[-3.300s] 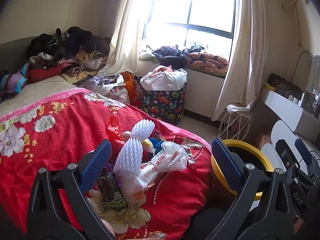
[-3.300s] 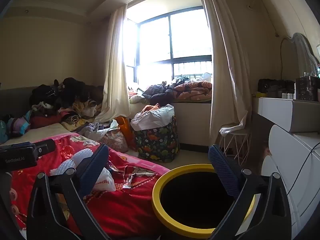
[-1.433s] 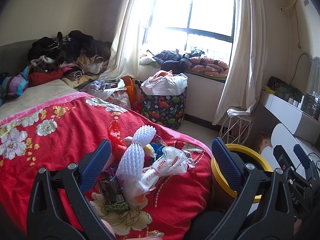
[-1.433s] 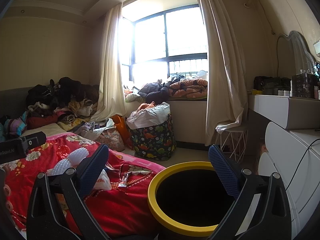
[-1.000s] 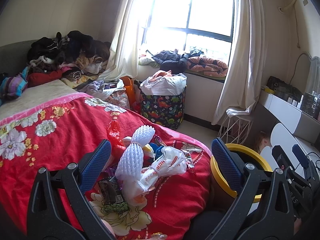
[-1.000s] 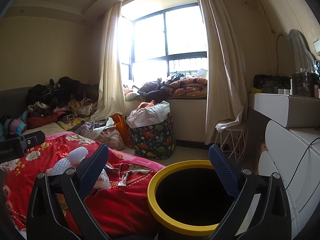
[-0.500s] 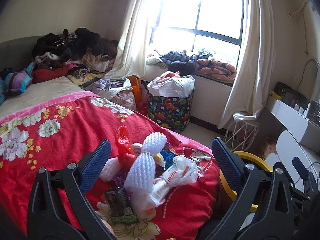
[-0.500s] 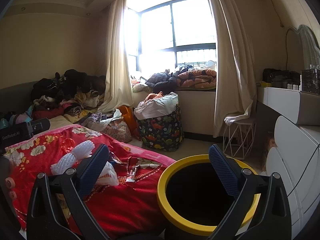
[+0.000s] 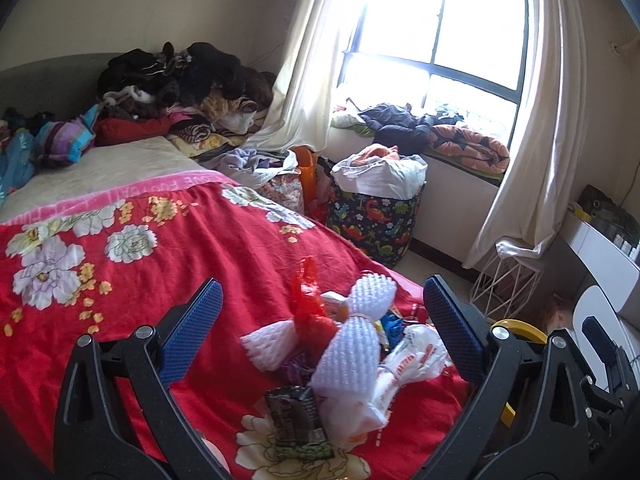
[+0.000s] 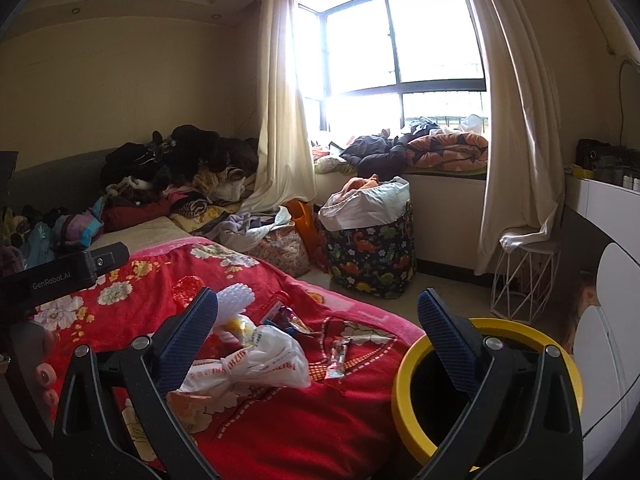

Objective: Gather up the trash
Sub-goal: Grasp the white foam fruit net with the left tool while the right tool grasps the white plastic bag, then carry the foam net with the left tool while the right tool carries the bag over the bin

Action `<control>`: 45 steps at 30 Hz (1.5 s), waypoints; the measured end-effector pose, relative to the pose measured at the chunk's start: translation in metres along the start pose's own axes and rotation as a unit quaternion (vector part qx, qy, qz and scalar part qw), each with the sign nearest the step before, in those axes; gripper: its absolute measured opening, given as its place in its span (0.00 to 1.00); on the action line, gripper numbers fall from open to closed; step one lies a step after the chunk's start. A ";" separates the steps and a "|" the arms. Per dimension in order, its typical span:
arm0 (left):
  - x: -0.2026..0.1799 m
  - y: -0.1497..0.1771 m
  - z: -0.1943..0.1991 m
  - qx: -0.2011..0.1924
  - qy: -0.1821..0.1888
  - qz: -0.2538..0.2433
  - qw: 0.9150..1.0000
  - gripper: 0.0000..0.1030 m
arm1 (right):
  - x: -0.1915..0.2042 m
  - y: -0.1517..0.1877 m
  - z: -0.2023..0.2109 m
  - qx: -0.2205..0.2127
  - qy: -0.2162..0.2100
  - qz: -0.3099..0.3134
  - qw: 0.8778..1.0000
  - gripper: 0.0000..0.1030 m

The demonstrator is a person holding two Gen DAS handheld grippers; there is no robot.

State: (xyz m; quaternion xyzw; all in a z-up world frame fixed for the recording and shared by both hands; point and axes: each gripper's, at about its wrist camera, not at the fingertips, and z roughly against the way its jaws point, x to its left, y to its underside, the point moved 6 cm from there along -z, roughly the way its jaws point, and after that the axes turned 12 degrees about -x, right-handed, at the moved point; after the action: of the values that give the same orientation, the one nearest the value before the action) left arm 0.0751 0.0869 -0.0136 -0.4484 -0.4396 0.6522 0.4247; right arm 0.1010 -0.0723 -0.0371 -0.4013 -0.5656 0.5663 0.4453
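Observation:
A heap of trash lies on the red flowered blanket at the bed's near corner: white foam fruit nets, a knotted white plastic bag, a red plastic scrap and a dark wrapper. My left gripper is open and empty, its jaws on either side of the heap and above it. My right gripper is open and empty, over the bag and a small wrapper. A black bin with a yellow rim stands beside the bed, to the right.
A dinosaur-print hamper full of laundry stands under the window. Clothes are piled at the bed's head and on the sill. A white wire stool and a white dresser are on the right.
Both grippers have shifted left toward the bed. The trash heap now sits more centrally between the left jaws, and the bin has slid right in both views. Both stay open.

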 end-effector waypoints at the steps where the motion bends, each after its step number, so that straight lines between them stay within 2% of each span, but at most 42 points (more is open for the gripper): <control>1: 0.005 0.000 -0.001 0.002 -0.002 0.003 1.000 0.90 | 0.003 0.000 -0.005 0.004 -0.006 -0.002 1.000 0.94; 5: 0.018 0.000 -0.002 0.003 0.000 0.010 1.000 0.90 | 0.013 0.007 -0.024 0.035 -0.027 -0.015 0.999 0.94; 10: 0.030 0.005 -0.006 0.017 0.028 0.015 0.999 0.90 | 0.015 0.025 -0.050 0.085 -0.033 -0.018 0.996 0.94; 12: 0.030 0.008 -0.009 0.025 0.028 0.007 0.999 0.90 | 0.013 0.035 -0.059 0.109 -0.036 -0.017 0.993 0.94; 20: 0.014 0.032 -0.038 0.095 0.078 0.009 0.992 0.87 | 0.001 0.067 -0.090 0.170 -0.050 -0.035 0.984 0.94; 22: 0.007 0.040 -0.045 0.117 0.090 0.006 0.989 0.79 | -0.002 0.074 -0.100 0.185 -0.057 -0.045 0.980 0.90; 24: 0.002 0.052 -0.051 0.141 0.096 0.003 0.985 0.73 | -0.001 0.079 -0.108 0.202 -0.070 -0.059 0.975 0.76; 28: -0.004 0.066 -0.059 0.171 0.102 0.006 0.980 0.61 | 0.002 0.088 -0.122 0.232 -0.097 -0.072 0.965 0.59; 33: -0.012 0.080 -0.066 0.202 0.108 -0.001 0.974 0.59 | 0.013 0.097 -0.130 0.256 -0.130 -0.067 0.956 0.31; 35: -0.013 0.082 -0.069 0.206 0.105 -0.004 0.973 0.59 | 0.017 0.098 -0.128 0.253 -0.136 -0.061 0.956 0.27; 36: -0.014 0.084 -0.070 0.208 0.103 -0.006 0.973 0.56 | 0.018 0.098 -0.127 0.251 -0.138 -0.060 0.956 0.20; 42: -0.015 0.091 -0.074 0.217 0.094 -0.011 0.972 0.32 | 0.023 0.096 -0.119 0.231 -0.139 -0.034 0.962 0.13; 45: -0.016 0.087 -0.070 0.207 0.099 -0.006 0.973 0.27 | 0.021 0.093 -0.114 0.226 -0.139 -0.037 0.963 0.11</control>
State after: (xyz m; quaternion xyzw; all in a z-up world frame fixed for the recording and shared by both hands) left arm 0.1320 0.0638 -0.1079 -0.4107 -0.2537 0.6789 0.5533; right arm 0.1992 -0.0168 -0.1334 -0.1861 -0.4936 0.7131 0.4617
